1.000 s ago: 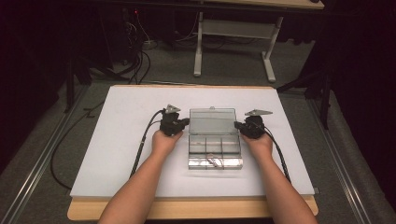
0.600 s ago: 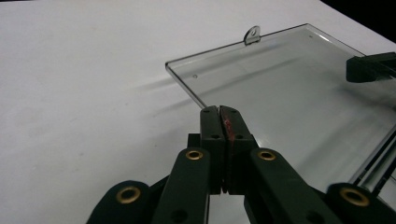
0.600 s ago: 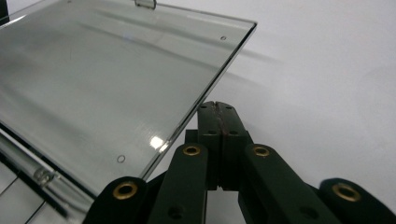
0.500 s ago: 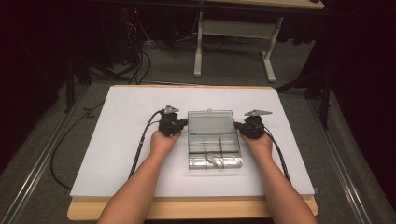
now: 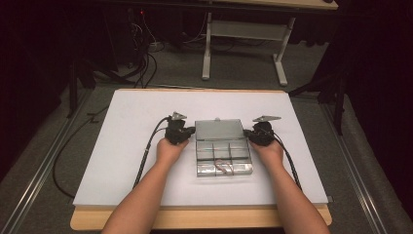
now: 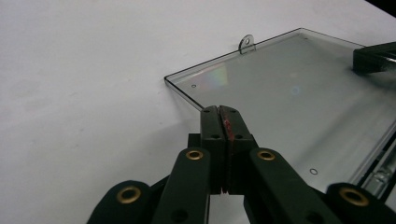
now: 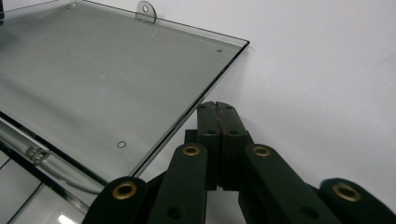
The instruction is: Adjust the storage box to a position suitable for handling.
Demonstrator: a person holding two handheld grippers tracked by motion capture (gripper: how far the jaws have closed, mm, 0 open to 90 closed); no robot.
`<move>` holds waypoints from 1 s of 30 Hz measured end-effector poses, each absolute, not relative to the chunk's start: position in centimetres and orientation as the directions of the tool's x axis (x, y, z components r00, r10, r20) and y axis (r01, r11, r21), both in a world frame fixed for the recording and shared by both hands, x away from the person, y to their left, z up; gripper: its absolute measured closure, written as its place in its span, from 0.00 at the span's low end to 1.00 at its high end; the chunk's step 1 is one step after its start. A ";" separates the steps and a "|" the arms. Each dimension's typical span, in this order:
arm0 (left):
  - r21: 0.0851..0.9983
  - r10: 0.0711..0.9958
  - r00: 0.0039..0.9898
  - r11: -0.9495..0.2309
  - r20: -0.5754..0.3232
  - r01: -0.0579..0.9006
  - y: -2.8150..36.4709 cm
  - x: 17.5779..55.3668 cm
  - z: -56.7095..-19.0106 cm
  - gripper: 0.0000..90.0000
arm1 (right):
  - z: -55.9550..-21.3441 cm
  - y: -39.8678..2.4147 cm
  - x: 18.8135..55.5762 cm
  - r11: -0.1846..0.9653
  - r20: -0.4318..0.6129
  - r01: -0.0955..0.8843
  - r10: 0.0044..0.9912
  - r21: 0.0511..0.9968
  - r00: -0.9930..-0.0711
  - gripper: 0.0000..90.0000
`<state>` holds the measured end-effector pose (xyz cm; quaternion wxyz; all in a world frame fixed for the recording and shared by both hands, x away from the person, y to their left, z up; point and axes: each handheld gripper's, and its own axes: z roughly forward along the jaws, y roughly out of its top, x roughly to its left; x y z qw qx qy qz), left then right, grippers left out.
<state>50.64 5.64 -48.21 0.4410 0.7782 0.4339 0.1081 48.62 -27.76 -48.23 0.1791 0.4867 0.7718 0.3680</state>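
Note:
A clear plastic compartment box [image 5: 224, 158] lies mid-table with its lid [image 5: 218, 129] swung back behind it. Small parts with a reddish wire [image 5: 223, 167] sit in its front row. My left gripper [image 5: 191, 130] is at the lid's left edge, my right gripper [image 5: 247, 131] at its right edge. In the left gripper view the jaws [image 6: 219, 109] are shut, tips at the rim of the lid [image 6: 289, 88], and the right gripper's tip [image 6: 373, 56] shows across it. In the right gripper view the shut jaws [image 7: 216, 105] meet the edge of the lid [image 7: 93, 79]. Nothing shows between either pair.
The white table sheet [image 5: 122, 161] has free room left, right and behind the box. A wooden table edge [image 5: 195, 217] runs along the front. The grippers' cables [image 5: 146, 156] trail toward the person. A grey desk frame [image 5: 243, 34] stands on the floor beyond.
Both grippers have drawn slightly toward the person, and the lid's far edge sits a little nearer than before. The box base has not moved.

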 end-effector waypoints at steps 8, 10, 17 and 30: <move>0.756 0.767 0.612 -0.282 -0.193 0.591 5.3 50.4 -48.7 0.99 | -48.2 -27.8 48.7 0.251 0.087 0.621 0.883 0.742 -0.461 1.00; 0.751 0.769 0.608 -0.280 -0.198 0.598 5.1 50.5 -48.7 1.00 | -48.3 -27.8 48.7 0.251 0.088 0.622 0.883 0.742 -0.461 1.00; 0.753 0.759 0.613 -0.268 -0.220 0.601 4.4 51.0 -48.7 1.00 | -48.2 -27.6 48.8 0.259 0.087 0.618 0.877 0.743 -0.472 1.00; 0.808 0.751 0.623 -0.218 -0.220 0.547 4.7 50.9 -47.5 1.00 | -47.2 -27.2 48.6 0.272 0.062 0.586 0.872 0.763 -0.485 1.00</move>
